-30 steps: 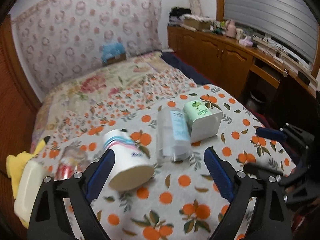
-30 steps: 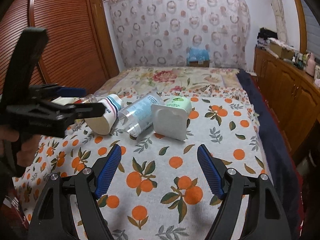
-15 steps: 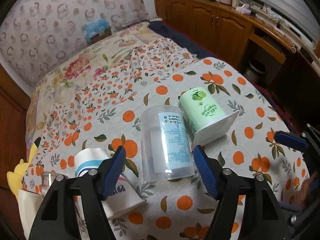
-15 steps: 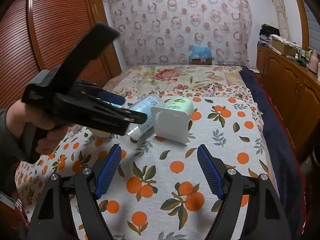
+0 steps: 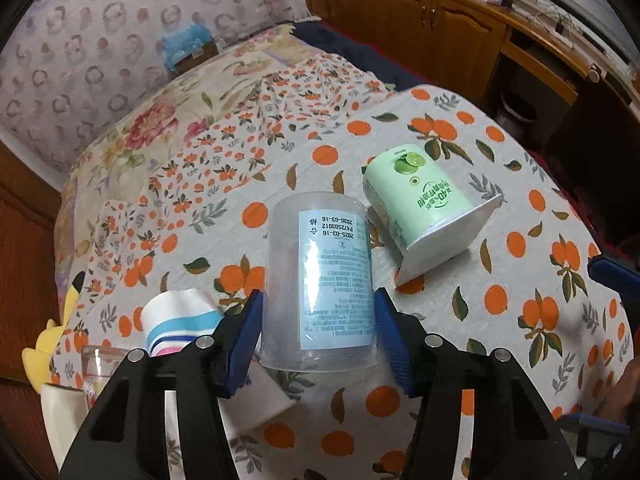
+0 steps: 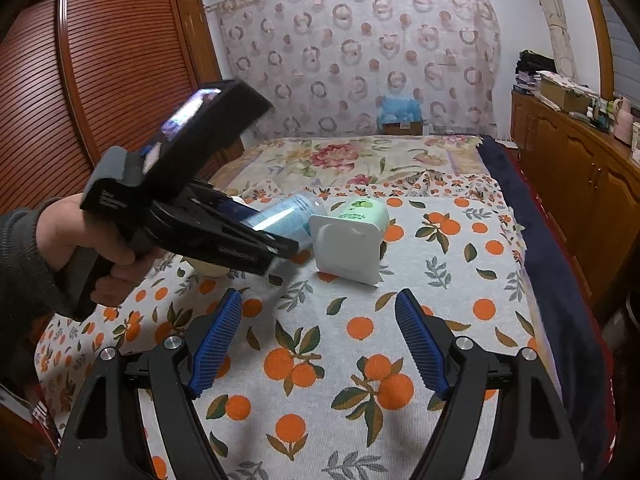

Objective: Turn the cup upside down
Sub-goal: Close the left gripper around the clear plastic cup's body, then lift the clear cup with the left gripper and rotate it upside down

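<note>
Straddling the clear plastic labelled cup (image 5: 320, 280) now w/ left gripper (image 5: 318, 330), narrowed since earlier (contact unclear); right gripper (image 6: 318, 344) spread, idle at 6 o'clock.

Orange-print cloth (image 5: 520, 320) over bed, floral quilt (image 5: 168, 120) behind. Green lime-label tub (image 5: 424, 208) on side, w/ square white rim. Striped paper cup (image 5: 180, 320) on side at left, near glass jar (image 5: 96, 364). Yellow plush (image 5: 56, 344) at edge. Blue tissue box (image 6: 400, 114) by patterned curtain (image 6: 360, 52). Wood cabinets (image 6: 580, 168) at right.
</note>
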